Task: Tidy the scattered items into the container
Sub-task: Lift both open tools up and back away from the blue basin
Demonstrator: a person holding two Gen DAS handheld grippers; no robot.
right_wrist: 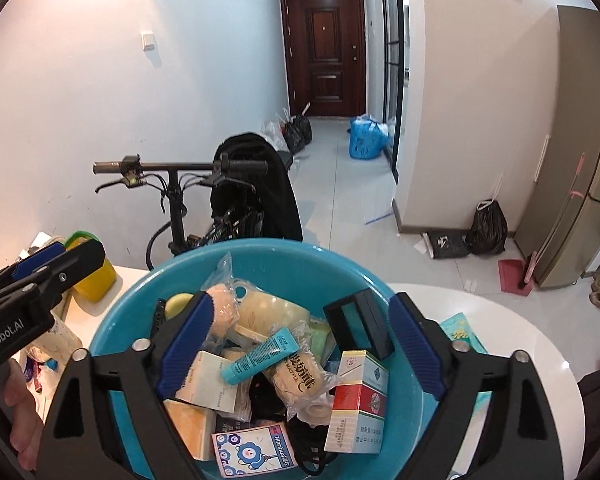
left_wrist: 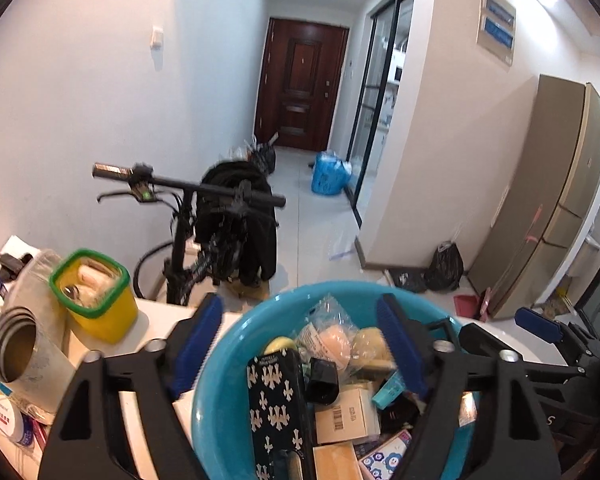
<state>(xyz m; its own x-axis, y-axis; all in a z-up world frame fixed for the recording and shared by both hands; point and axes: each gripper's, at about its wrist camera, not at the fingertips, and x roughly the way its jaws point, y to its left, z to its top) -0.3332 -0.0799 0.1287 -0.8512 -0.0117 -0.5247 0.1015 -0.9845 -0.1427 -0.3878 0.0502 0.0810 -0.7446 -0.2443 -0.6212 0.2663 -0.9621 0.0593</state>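
Note:
A teal basin (left_wrist: 220,360) (right_wrist: 112,332) sits on the white table, full of small items: wrapped sponges (right_wrist: 260,312), a teal tube (right_wrist: 260,356), a red-and-white carton (right_wrist: 360,396), a black box (right_wrist: 360,324), a black patterned case (left_wrist: 276,408). My left gripper (left_wrist: 300,336) is open and empty, above the basin's left side; its left finger is outside the rim. My right gripper (right_wrist: 300,340) is open and empty, over the basin's contents. The right gripper shows at right in the left wrist view (left_wrist: 540,328).
A yellow tub with a green rim (left_wrist: 96,292), a metal cup (left_wrist: 24,352) and other clutter stand on the table left of the basin. A teal packet (right_wrist: 460,332) lies to the basin's right. A bicycle (right_wrist: 220,200) stands behind the table.

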